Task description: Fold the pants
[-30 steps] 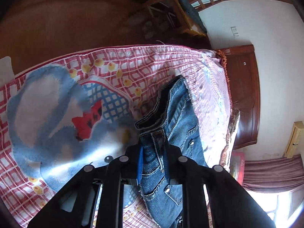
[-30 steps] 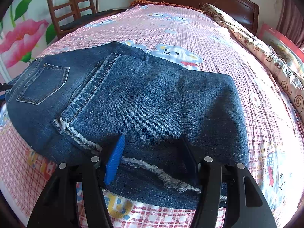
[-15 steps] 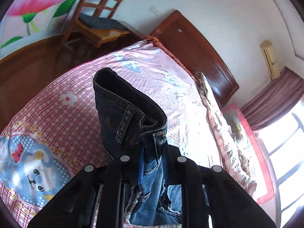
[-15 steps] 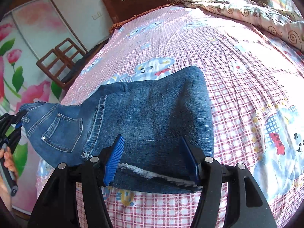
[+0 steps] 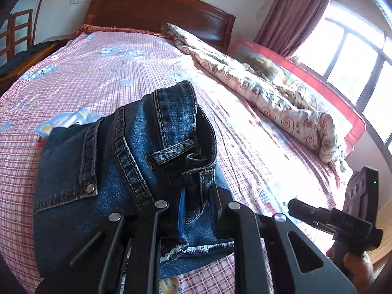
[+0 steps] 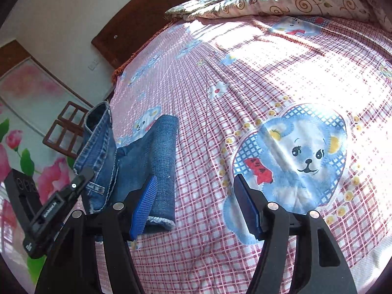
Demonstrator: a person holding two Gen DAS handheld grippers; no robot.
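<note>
Left wrist view: the left gripper [image 5: 198, 205] at lower centre is clamped on a bunched fold of the jeans [image 5: 117, 161], denim filling the gap between its fingers. The jeans occupy the lower left and centre of the frame, waistband and a belt loop raised toward the middle, a riveted back pocket at left, a frayed hem showing under the fingers at the bottom. They lie on the bed sheet [image 5: 103, 73], pink checked with blue bear prints. A floral quilt [image 5: 276, 98] runs along the right side of the bed, the wooden headboard [image 5: 156, 7] spans the top, and a window [image 5: 355, 56] is at upper right. The right gripper's body appears at lower right, held in a hand [image 5: 360, 267]. Right wrist view: the right gripper [image 6: 196, 205] at lower centre stands with fingers spread and nothing between them, over bare sheet. The jeans sit at left, folded, one part lifted upright in the left gripper at far left; the right gripper's left finger is just beside the folded edge. A large bear print [image 6: 301, 161] fills the right centre.
</note>
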